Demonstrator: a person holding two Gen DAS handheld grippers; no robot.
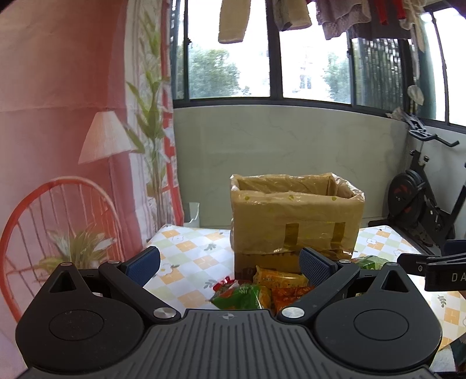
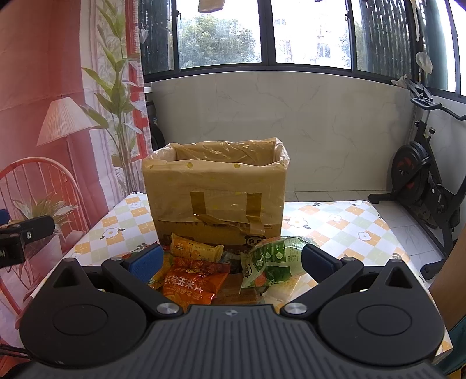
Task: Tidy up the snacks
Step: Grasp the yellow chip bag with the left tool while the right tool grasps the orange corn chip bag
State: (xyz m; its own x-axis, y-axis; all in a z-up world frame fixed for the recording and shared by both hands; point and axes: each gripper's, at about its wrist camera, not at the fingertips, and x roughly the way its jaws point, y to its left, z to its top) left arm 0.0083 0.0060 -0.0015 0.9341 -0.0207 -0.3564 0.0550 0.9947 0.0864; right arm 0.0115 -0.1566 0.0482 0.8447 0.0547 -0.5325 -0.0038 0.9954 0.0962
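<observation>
Since nothing shows above the lined box (image 2: 215,186) rim, task looks barely begun: snack packets (image 2: 198,274) lie piled just in front of box. Left gripper (image 1: 230,262) & right gripper (image 2: 231,261) both spread wide, holding nothing.

A home's enclosed balcony: ahead of the tool, wide windows (image 2: 311,32) look onto trees, laundry (image 1: 233,20) hangs overhead, an exercise bike (image 2: 422,172) stands to the right, and a checked flower-print cloth covers the table (image 2: 343,224) by a printed backdrop (image 1: 72,116).
</observation>
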